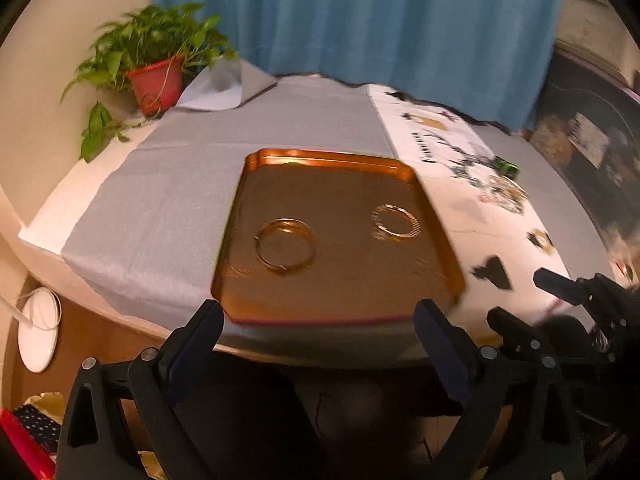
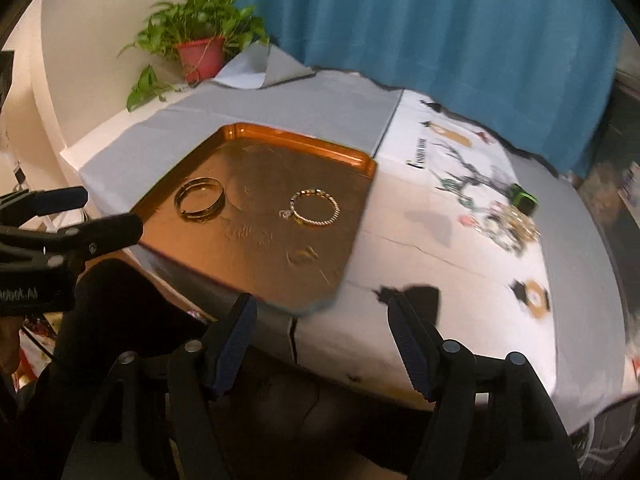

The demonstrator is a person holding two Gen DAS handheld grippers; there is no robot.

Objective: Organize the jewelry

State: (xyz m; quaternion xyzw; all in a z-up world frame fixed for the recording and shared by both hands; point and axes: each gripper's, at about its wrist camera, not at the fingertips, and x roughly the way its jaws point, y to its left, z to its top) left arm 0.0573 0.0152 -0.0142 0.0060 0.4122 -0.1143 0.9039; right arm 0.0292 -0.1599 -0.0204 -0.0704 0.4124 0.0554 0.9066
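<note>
Left gripper [image 1: 318, 314], btm centre of left view: fingers spread wide, nothing between. Right gripper [image 2: 322, 314], btm centre of right view: fingers parted, empty; also seen at lower right of left view. Neither touches tray.
Tray [image 2: 356, 160], orange, centre frame, on grey cloth [image 1: 168, 184], holds 2 pcs, well apart:
- bangle [image 2: 200, 199], dark-gold, left side of tray.
- bracelet [image 2: 316, 208], thin twisted gold w/ small charm, right side.
Jewelry pile [image 2: 508, 222], mid right, on printed white cloth [image 2: 460, 272], beside green box [image 2: 524, 199].
Plant [image 2: 200, 36], red pot, upper left. Blue curtain [image 2: 440, 32], top.
</note>
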